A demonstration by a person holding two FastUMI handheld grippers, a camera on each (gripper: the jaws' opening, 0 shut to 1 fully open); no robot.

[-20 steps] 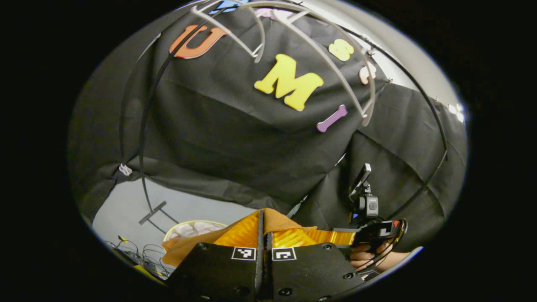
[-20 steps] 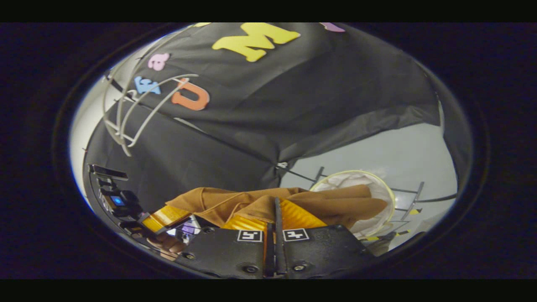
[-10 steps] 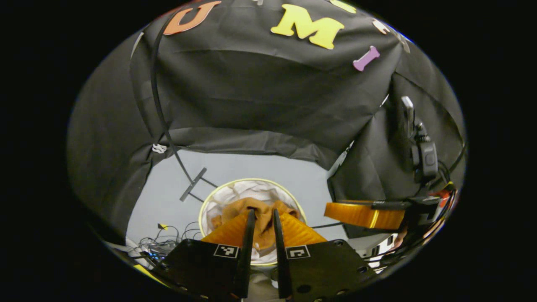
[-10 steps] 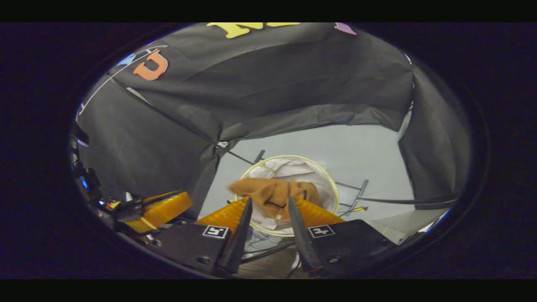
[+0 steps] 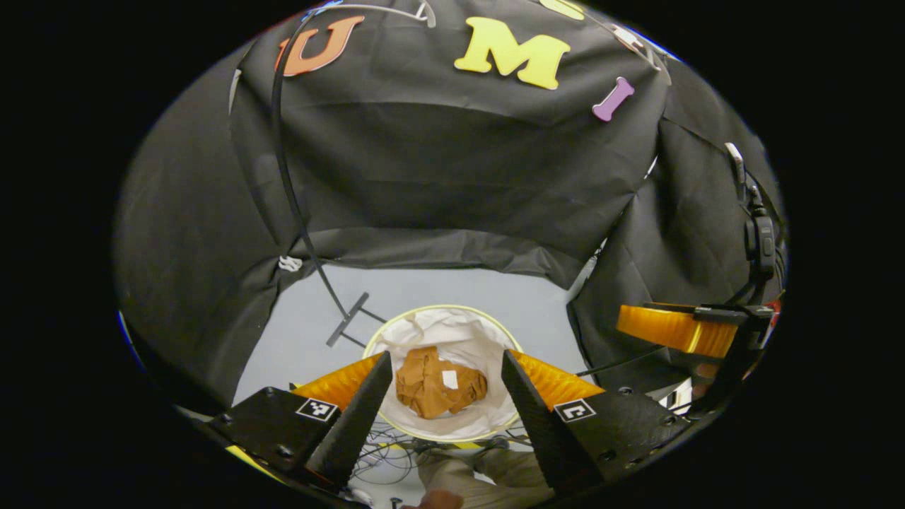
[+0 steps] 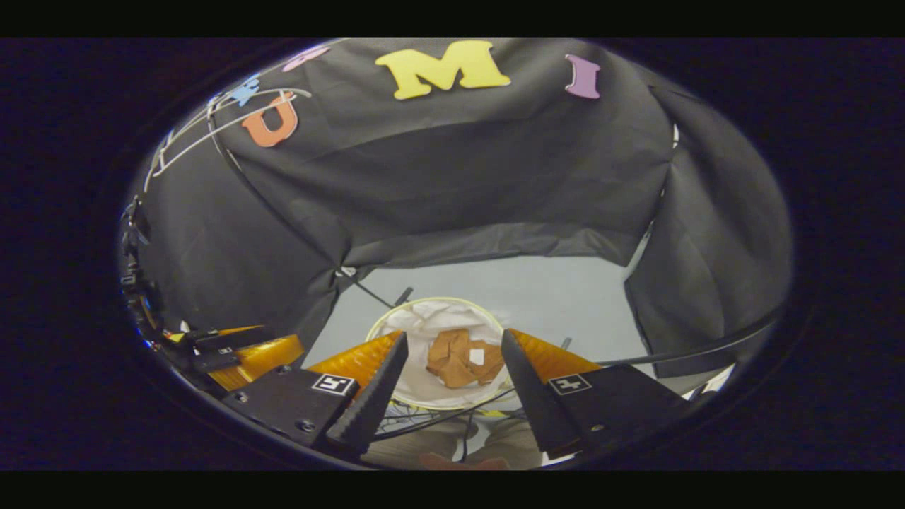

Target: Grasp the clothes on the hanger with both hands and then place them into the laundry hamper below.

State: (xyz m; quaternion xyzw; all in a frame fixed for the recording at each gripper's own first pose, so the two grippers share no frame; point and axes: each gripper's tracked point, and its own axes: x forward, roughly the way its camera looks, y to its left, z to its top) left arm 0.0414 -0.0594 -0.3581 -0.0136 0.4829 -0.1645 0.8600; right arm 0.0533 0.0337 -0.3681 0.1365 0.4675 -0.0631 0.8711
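A brown garment [image 5: 440, 384] lies crumpled inside the round white laundry hamper [image 5: 495, 338] on the floor below. In the right gripper view the same garment [image 6: 463, 358] rests in the hamper [image 6: 417, 316]. My left gripper [image 5: 444, 410] hangs above the hamper, open, nothing between its fingers. My right gripper [image 6: 452, 396] is also open and holds nothing, above the hamper. The right gripper [image 5: 679, 329] shows at the right of the left gripper view; the left gripper [image 6: 240, 350] shows at the lower left of the right gripper view. A pale hanger [image 6: 212, 127] hangs bare at the upper left.
A black clothes-rack pole [image 5: 297, 205] runs down to its foot [image 5: 346, 319] on the grey floor [image 5: 452, 290] behind the hamper. Cables [image 5: 396, 452] lie near the hamper's front. The person's trouser legs [image 5: 481, 474] stand just below.
Both grippers opened wide and let go of the brown garment, which dropped into the hamper. Both views tilted down toward the hamper and then rose slightly.
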